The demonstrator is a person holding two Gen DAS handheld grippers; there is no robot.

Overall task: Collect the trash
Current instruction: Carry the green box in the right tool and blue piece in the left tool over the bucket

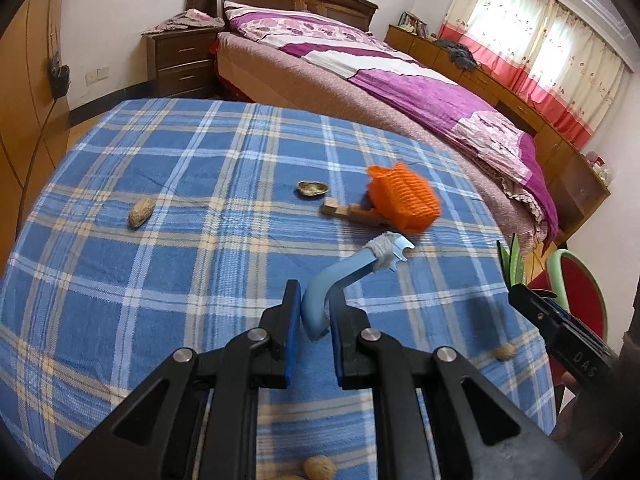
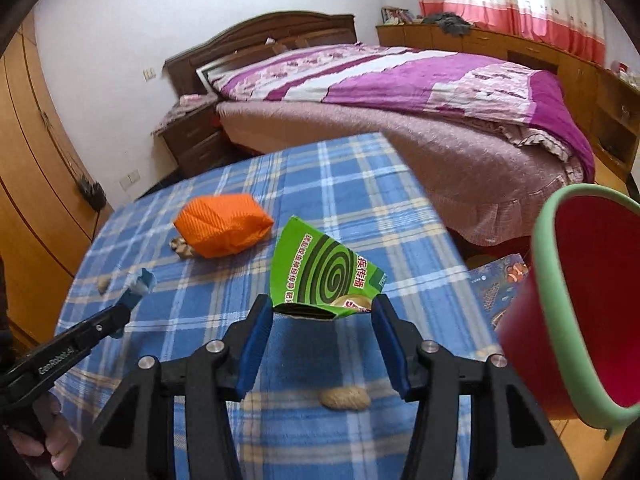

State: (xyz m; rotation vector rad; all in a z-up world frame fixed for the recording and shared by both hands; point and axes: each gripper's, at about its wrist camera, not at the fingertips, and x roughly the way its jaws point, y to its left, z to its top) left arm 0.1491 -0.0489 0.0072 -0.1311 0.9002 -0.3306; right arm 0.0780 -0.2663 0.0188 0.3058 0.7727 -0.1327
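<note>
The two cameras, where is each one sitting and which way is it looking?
Left wrist: sits on the left gripper, looking down along it over the checked table toward the bed; it shows its own fingers shut on a blue toothbrush, plus the right gripper's tip at the right edge.
Right wrist: sits on the right gripper, looking the same way; its fingers hold a green box beside the red bin; a hand shows.
Both share: table, bed, orange net, toothbrush.

Plaid-clothed table (image 1: 160, 280) bears peanuts (image 1: 141, 212), orange pouch (image 1: 404, 196).
</note>
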